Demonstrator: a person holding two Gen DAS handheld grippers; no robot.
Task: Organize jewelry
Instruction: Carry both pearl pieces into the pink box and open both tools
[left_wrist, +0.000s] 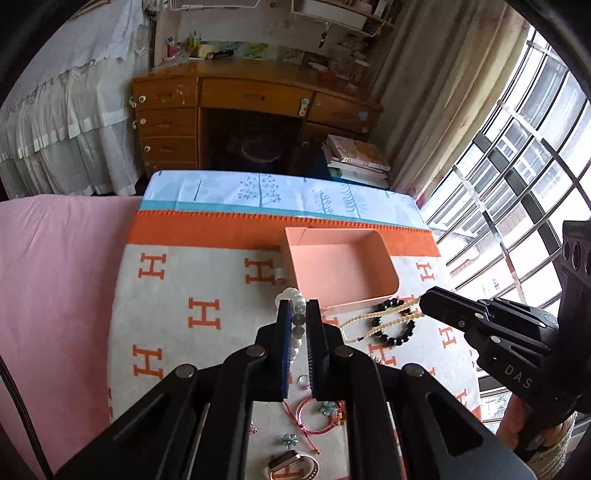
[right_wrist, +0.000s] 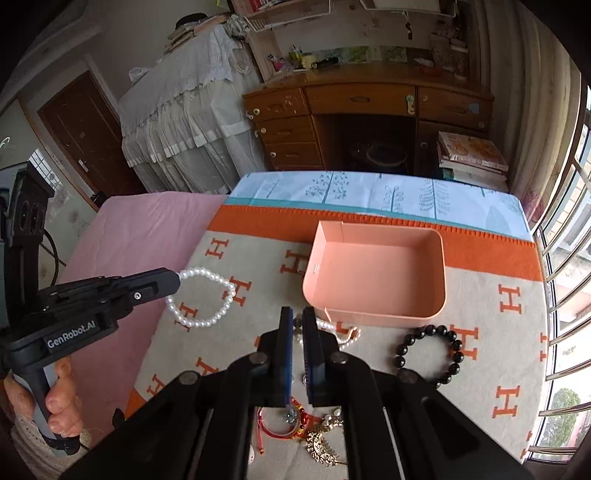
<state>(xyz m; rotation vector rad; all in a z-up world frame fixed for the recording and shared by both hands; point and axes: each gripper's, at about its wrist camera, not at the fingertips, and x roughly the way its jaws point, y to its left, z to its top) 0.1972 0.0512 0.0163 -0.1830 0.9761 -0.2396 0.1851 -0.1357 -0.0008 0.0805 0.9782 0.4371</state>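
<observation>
- Two claws, each clamped on a string of beads; left wrist view. The left claw (left_wrist: 298, 306) is pinched tight on the pearl bracelet (left_wrist: 290, 294), whose pearls show between its pads and just beyond the tips. It sits near the front left corner of the empty pink box (left_wrist: 340, 266).
- Same view, right side. The right claw (left_wrist: 424, 302) is fully closed on one end of a cream bead strand (left_wrist: 360, 317). The strand trails down across the black bead bracelet (left_wrist: 397, 341) on the blanket (left_wrist: 207, 273). Probable hazard: if the two overlap in fact, lifting the strand would drag the bracelet along.
- Right wrist view. The right claw (right_wrist: 297, 314) hangs just short of the box's near wall (right_wrist: 384, 315). Here the strand (right_wrist: 347, 338) lies apart from the black bracelet (right_wrist: 456, 345), so whether they are tangled cannot be told.
- Same view, left side. The pearl loop (right_wrist: 229, 291) dangles from the left claw (right_wrist: 176, 277), held by a few pearls only. Likely hazards: round pearls slipping from the pads, or the loop catching on the box rim.
</observation>
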